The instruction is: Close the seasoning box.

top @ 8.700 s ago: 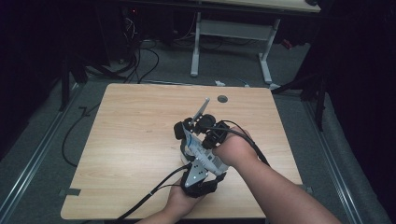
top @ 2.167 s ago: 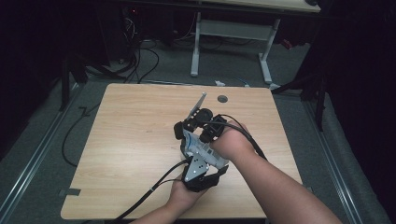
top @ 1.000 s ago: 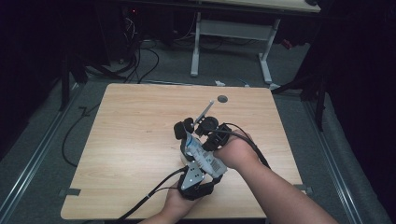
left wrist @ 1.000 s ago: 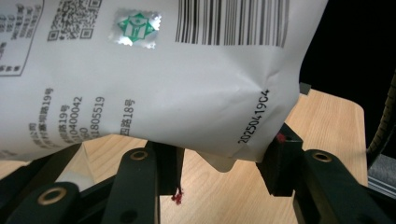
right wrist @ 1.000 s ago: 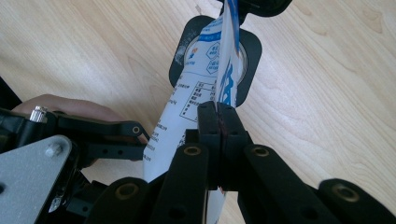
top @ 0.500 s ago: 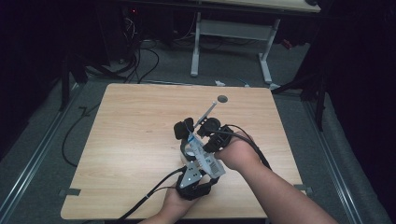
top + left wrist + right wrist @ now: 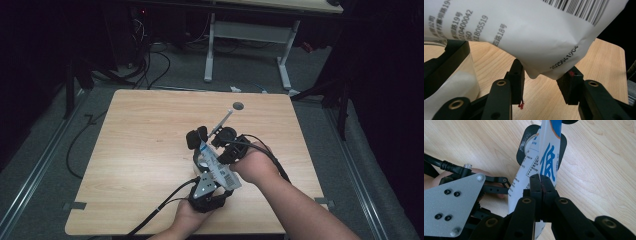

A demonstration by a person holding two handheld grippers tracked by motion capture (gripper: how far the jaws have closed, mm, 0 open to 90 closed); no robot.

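The right gripper (image 7: 540, 180) was clamped shut on the white packet (image 7: 544, 162), its two black jaws pressed together with the packet's thin edge pinched between them. The left gripper (image 7: 544, 82) had just been closing its jaws, yet they stood apart, the packet's lower corner (image 7: 541, 50) hanging in the gap; whether the pads touched it could not be told. In the high view the right hand (image 7: 255, 162) came in from the near right, forearm slanting toward the table's middle, its gripper (image 7: 225, 145) pointing left across the packet (image 7: 216, 165). The left hand (image 7: 187, 220) sat at the near edge, holding its gripper (image 7: 200, 150) so that it pointed away toward the far side, the grey plate (image 7: 205, 184) on top and a cable (image 7: 160, 210) trailing off to the near left. The table (image 7: 140, 150) was pale wood with a small dark disc (image 7: 238, 106) near its far edge. Around it lay grey floor, loose cables (image 7: 150, 65) at the far left and the legs of another desk (image 7: 245, 45) beyond; the rest of the room was dark. The packet lay slanted between the two grippers, printed with blue characters, small black text and a barcode, held above the table near its middle.
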